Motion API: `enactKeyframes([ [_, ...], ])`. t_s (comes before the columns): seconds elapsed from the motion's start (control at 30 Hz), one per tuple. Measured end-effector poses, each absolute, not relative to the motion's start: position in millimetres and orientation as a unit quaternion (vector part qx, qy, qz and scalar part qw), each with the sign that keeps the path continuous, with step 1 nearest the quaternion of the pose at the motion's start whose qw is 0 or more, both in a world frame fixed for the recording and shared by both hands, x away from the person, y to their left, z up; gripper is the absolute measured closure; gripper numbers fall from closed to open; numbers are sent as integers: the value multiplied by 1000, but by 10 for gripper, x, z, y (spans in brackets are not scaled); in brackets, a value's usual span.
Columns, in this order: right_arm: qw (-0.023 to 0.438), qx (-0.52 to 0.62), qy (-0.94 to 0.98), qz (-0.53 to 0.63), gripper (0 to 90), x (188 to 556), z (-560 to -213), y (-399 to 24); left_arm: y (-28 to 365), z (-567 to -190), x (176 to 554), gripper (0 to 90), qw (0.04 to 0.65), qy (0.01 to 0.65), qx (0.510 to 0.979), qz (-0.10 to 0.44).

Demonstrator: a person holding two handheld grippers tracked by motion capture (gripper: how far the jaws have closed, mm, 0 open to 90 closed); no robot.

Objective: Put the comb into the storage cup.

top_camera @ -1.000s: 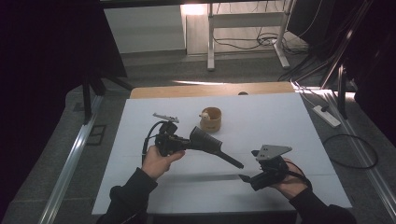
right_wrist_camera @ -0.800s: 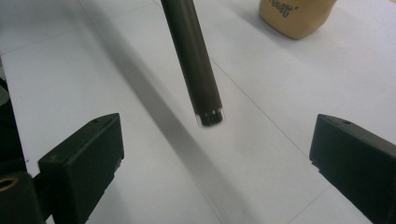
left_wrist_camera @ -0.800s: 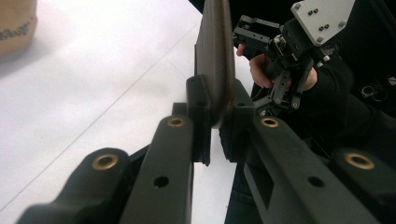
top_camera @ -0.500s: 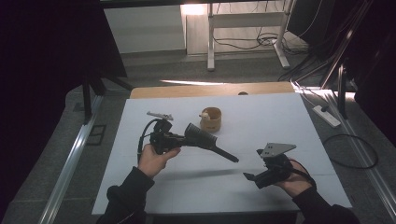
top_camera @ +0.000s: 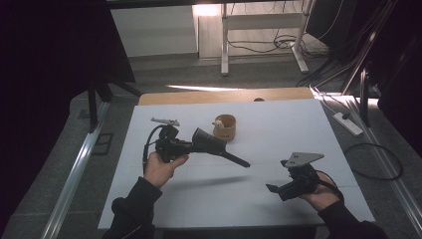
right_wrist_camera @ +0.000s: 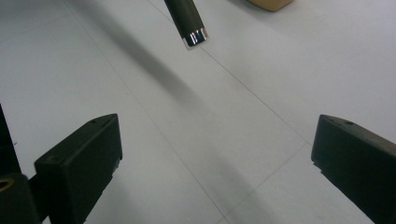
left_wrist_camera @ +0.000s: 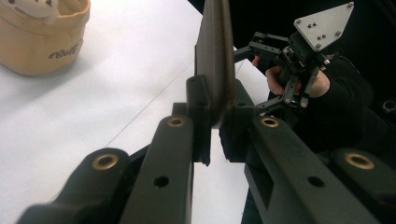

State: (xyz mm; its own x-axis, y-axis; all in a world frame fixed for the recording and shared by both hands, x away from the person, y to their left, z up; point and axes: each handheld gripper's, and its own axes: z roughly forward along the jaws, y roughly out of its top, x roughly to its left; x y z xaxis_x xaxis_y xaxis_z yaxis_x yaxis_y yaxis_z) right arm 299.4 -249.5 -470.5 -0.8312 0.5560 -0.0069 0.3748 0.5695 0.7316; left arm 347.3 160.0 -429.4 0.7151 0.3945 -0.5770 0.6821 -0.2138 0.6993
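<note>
Your left gripper (top_camera: pixel 219 148), clamped on the spatula (top_camera: pixel 226 152), has lifted it higher toward the right gripper (top_camera: pixel 278 189), whose jaws are spread: ready for handover.

sleeves (top_camera: pixel 132 209): black | right hand-held gripper (top_camera: pixel 278 188): black, grey three-cornered plate, cable
</note>
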Motion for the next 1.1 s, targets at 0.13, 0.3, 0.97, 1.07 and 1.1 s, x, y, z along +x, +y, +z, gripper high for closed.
enactKeyframes([
  [0.13,122,273,874,382,21,2981,-4697,-2554,1643,-4271,3478,826,523,354,764,-134],
  [0.3,122,284,870,384,18,2968,-4685,-2626,1697,-4245,3487,826,527,357,760,-131],
  [0.97,126,331,859,369,0,2833,-4658,-2894,1878,-4149,3581,826,533,375,751,-105],
  [1.07,130,338,855,371,0,2818,-4644,-2928,1896,-4130,3601,826,534,376,751,-102],
  [1.1,131,341,854,372,0,2813,-4640,-2941,1902,-4124,3606,826,534,377,750,-102],
])
